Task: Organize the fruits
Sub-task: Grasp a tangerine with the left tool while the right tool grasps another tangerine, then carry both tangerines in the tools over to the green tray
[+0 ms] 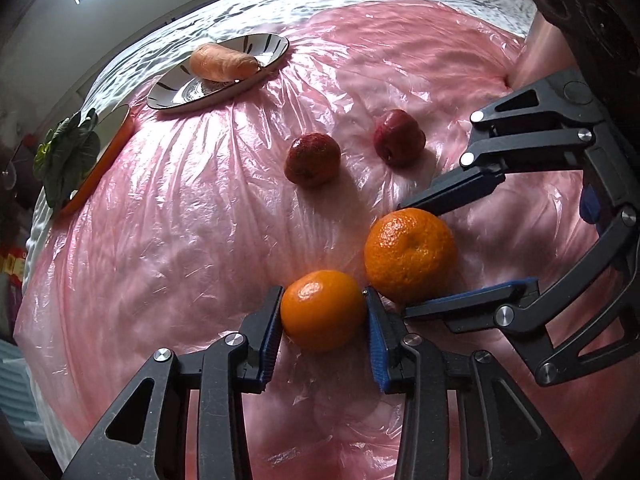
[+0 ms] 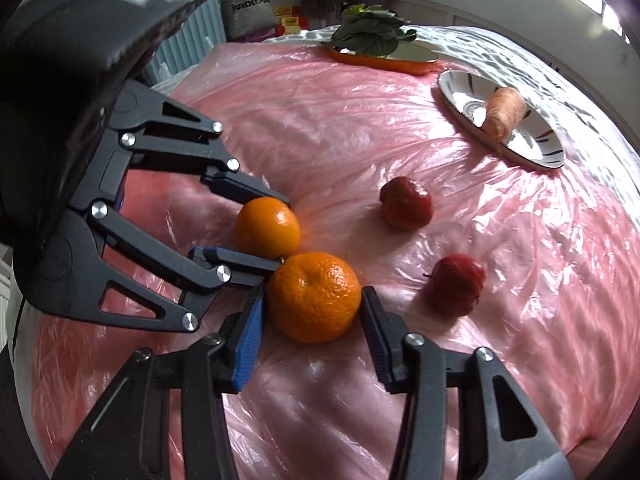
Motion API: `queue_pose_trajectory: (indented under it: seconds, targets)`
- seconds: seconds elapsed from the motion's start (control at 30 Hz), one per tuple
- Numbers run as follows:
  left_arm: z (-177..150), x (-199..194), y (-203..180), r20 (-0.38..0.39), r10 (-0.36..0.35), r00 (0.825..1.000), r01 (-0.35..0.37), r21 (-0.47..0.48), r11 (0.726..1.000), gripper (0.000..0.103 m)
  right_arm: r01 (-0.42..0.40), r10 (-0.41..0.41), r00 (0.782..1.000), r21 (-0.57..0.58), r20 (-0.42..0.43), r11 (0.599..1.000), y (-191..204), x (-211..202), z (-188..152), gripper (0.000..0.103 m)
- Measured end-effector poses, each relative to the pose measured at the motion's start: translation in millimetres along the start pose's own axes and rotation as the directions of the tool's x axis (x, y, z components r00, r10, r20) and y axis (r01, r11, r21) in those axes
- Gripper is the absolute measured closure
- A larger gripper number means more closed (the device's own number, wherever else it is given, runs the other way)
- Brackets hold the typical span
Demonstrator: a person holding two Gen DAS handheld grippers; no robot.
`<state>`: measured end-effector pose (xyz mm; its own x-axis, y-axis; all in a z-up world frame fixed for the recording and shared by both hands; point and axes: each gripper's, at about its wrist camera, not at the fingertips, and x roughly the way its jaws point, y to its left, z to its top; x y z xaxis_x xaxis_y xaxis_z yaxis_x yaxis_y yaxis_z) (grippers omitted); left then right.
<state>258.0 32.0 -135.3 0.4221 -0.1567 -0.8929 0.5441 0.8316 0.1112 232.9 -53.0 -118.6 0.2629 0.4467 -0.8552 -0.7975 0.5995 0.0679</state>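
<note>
Two oranges lie side by side on a pink plastic sheet. My left gripper is shut on the smaller orange, its blue pads pressed to both sides. From the right, my right gripper straddles the larger orange. In the right wrist view this gripper has both fingertips against the larger orange. The left gripper holds the smaller orange just behind it. Two red apples rest farther back, apart from both grippers.
A striped white plate holding a pale orange carrot sits at the far left. Beside it an orange-rimmed tray carries leafy greens. White cloth covers the surface beyond the sheet. Boxes and bags stand behind the tray.
</note>
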Motion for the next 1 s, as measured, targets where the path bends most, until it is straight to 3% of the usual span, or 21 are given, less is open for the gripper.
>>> queue_pose_trajectory:
  seconds: [0.6, 1.0]
  targets:
    - [-7.3, -18.6, -1.2, 0.045, 0.022, 0.999, -0.020, -0.046, 0.999, 0.070, -0.009, 0.008, 0.999, 0.015, 0.038, 1.000, 3.2, -15.3, -4.3, 0.023]
    - [-22.6, -52.5, -8.5, 0.080, 0.021, 0.997, -0.013, -0.106, 0.994, 0.070, -0.014, 0.010, 0.996, 0.050, 0.083, 0.999, 20.9, -50.4, -17.3, 0.023]
